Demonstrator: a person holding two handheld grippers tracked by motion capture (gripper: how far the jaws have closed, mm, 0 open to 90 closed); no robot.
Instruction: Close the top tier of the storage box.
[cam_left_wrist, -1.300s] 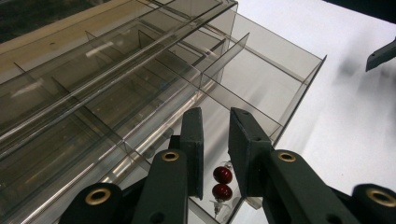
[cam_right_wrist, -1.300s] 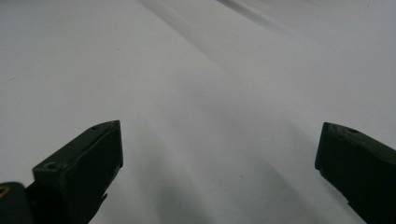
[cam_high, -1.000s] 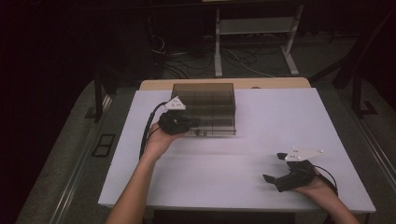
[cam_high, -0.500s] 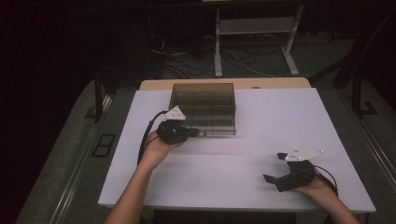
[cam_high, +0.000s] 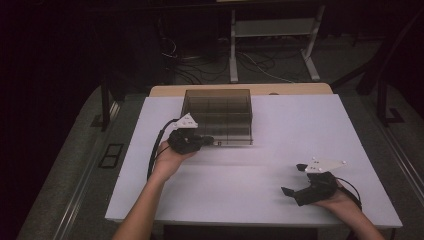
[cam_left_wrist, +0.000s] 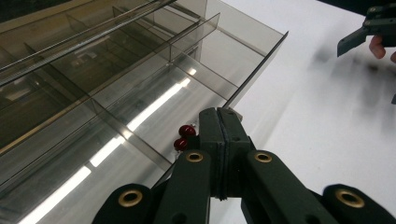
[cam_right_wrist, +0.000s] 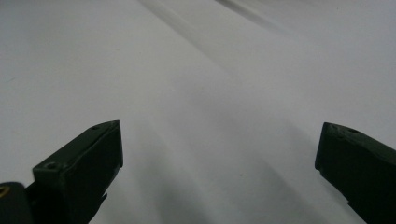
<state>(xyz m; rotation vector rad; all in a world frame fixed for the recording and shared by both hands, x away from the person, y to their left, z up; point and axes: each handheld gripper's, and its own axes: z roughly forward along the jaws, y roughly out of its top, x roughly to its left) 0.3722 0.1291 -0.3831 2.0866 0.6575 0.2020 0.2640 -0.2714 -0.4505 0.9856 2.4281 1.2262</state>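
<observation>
My left gripper has its jaws pressed flat together, nothing visible between them, tips at the near front edge of the smoked plastic divider box. Two small red beads sit just left of the tips, against the box's front wall; can't tell if they're inside or outside. My right gripper is well apart from the box, near the white table's front right, jaws spread wide, holding nothing.

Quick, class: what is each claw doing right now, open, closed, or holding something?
Left claw: closed at the front edge of the clear box; whether it grips anything cannot be told.
Right claw: open, holding nothing, over the white table.
</observation>
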